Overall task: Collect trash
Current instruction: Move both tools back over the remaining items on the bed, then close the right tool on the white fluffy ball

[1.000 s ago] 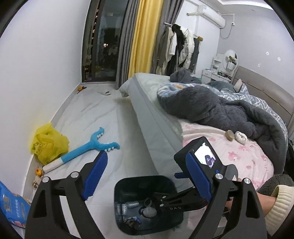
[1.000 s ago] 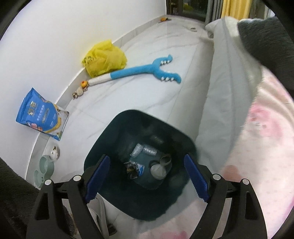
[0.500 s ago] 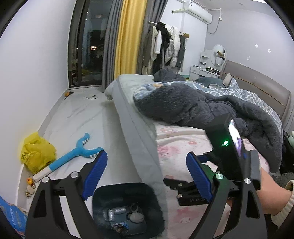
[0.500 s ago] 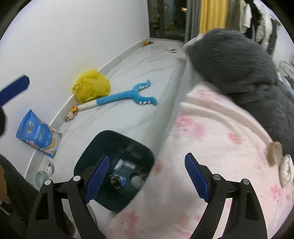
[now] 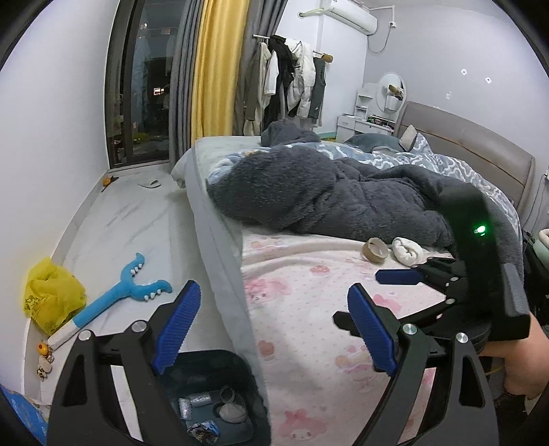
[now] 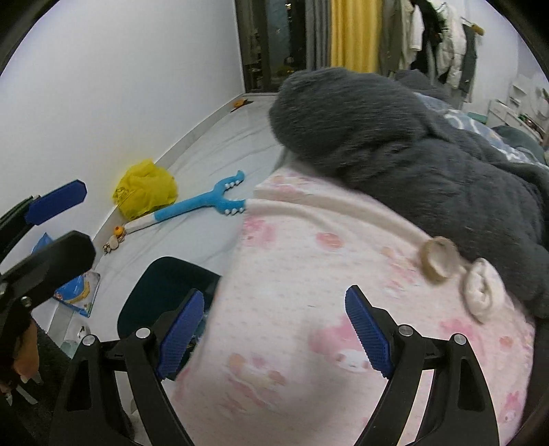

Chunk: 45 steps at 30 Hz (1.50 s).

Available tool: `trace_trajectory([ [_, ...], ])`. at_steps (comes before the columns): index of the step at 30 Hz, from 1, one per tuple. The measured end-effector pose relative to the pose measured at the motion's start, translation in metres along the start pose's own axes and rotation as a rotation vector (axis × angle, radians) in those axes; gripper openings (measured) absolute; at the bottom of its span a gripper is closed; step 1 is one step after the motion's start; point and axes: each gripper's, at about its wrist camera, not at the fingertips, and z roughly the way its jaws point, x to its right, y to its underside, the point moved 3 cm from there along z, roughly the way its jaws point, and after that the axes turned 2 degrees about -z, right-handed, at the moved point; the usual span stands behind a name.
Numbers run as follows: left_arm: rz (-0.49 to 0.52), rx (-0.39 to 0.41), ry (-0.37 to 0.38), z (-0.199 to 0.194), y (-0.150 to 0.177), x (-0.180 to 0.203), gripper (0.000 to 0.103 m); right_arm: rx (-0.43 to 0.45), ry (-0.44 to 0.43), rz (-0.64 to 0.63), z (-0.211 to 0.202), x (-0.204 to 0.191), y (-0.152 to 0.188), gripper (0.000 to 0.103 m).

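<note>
Right gripper (image 6: 274, 336): moved off the dark bin (image 6: 151, 291) to above the pink bed sheet (image 6: 291, 274); fingers wide apart, nothing held. Left gripper (image 5: 274, 329): fingers wide, empty. Remaining trash: cardboard tape roll (image 6: 437, 259) and white wad (image 6: 482, 291) on the bed, ahead. Judged: next pickup starting.

Bedroom, artificially lit. Plain white wall (image 5: 51, 137) along the left. Pale marble-pattern floor (image 5: 137, 219) runs to a far dark glazed door (image 5: 144, 103), flanked by grey and yellow curtains (image 5: 216, 68). Bed (image 5: 219, 240) fills the right side, grey padded headboard (image 5: 480, 147) far right. Loaded clothes rail (image 5: 291, 79), air conditioner (image 5: 339, 15) and white dressing table (image 5: 363, 123) stand at the far wall.
</note>
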Motion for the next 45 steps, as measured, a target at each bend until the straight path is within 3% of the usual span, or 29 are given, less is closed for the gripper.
trace_trajectory([
  [13,0.03,-0.047,0.059,0.03,0.003,0.039,0.089,0.069,0.1,0.11,-0.031,0.067,0.014,0.09],
  [24,0.08,-0.106,0.05,0.057,0.01,0.059,0.09,0.101,0.178,0.209,-0.042,0.133,0.027,0.091],
  [37,0.211,-0.139,0.039,0.085,0.007,0.088,0.086,0.079,0.219,0.248,-0.035,0.189,0.038,0.091],
  [45,0.272,-0.144,0.063,0.107,0.003,0.112,0.085,0.041,0.2,0.236,-0.015,0.204,0.044,0.091],
])
